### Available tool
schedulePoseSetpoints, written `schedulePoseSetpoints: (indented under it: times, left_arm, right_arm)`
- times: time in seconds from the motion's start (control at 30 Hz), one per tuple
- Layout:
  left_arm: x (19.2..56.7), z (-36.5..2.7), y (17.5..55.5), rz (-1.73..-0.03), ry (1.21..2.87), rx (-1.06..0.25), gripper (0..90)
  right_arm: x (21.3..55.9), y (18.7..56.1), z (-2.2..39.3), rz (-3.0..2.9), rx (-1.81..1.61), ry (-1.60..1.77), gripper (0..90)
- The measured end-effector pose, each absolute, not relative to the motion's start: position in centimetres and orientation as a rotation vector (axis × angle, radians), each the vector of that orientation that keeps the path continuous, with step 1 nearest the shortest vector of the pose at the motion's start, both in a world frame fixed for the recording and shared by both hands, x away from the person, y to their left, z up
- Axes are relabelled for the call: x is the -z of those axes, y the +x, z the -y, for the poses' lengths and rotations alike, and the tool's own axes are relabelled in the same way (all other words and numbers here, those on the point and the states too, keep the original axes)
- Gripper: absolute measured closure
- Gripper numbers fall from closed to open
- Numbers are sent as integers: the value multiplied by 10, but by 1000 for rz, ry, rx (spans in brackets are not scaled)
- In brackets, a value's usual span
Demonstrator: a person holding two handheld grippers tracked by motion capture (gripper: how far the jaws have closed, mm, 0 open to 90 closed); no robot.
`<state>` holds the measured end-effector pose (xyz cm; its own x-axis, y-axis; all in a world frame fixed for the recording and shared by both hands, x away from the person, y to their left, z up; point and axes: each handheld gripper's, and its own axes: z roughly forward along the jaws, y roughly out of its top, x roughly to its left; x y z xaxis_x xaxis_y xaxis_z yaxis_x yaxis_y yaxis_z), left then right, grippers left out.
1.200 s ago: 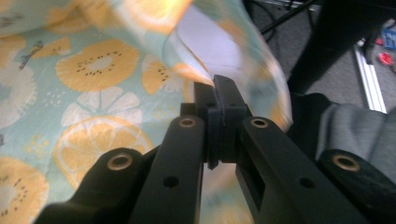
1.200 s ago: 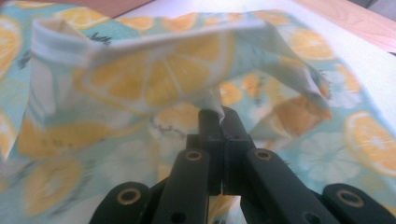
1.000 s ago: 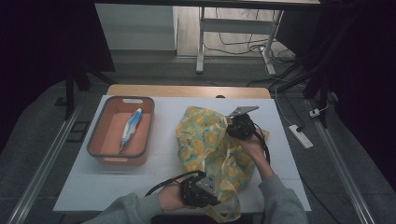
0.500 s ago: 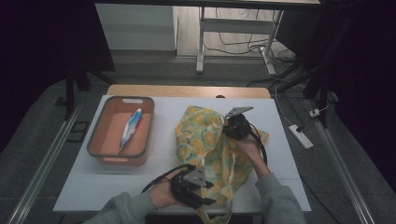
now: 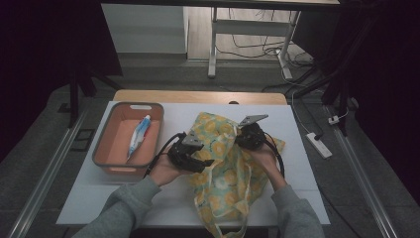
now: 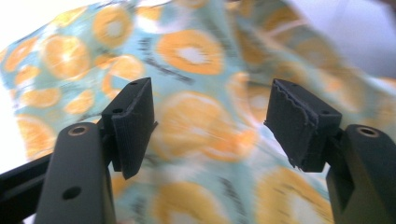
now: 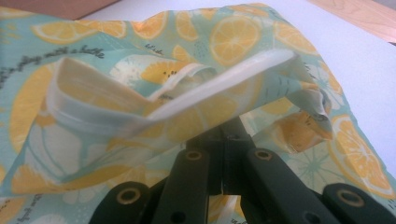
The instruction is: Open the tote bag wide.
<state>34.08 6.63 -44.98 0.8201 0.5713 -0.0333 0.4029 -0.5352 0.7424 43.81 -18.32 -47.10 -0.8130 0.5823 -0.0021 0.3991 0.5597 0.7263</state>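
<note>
Cotton-like tote bag printed with orange slices point(image 5: 225, 163) lies crumpled on the white table point(image 5: 307, 163), its mouth hem pinched in the clamped right gripper point(image 5: 249, 136). The left gripper point(image 5: 205, 162), whose jaws have just been opening with nothing between them, hovers over blurred cloth and could probably snag one loose layer, while the blue-and-white tube point(image 5: 139, 136) waits in the orange tray point(image 5: 104, 151).

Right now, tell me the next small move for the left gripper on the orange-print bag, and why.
Probably ease the left gripper onto the bag edge nearest it and close. Its jaws have just been opening and stand apart above the cloth with nothing between them, while the right gripper is shut on the bag's rim, so a second hold seems called for.
</note>
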Motion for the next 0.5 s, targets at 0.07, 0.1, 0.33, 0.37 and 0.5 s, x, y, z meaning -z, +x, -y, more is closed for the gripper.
schedulePoseSetpoints:
  times: [0.07, 0.1, 0.33, 0.37, 0.5]
  left_arm:
    - [454, -67, 348, -723, 2222, -261, 426]
    - [456, -67, 350, -723, 2225, -248, 473]
    - [469, -65, 363, -758, 2292, -205, 711]
    - [469, -65, 362, -761, 2286, -208, 657]
    - [459, -59, 350, -712, 2256, -231, 320]
  right_arm:
    - [471, 437, 184, -2560, -1098, 813, 896]
    - [471, 437, 184, -2561, -1100, 812, 897]
    - [470, 436, 187, -2576, -1120, 803, 895]
    - [470, 436, 187, -2575, -1118, 803, 895]
    - [470, 436, 188, -2573, -1118, 807, 895]
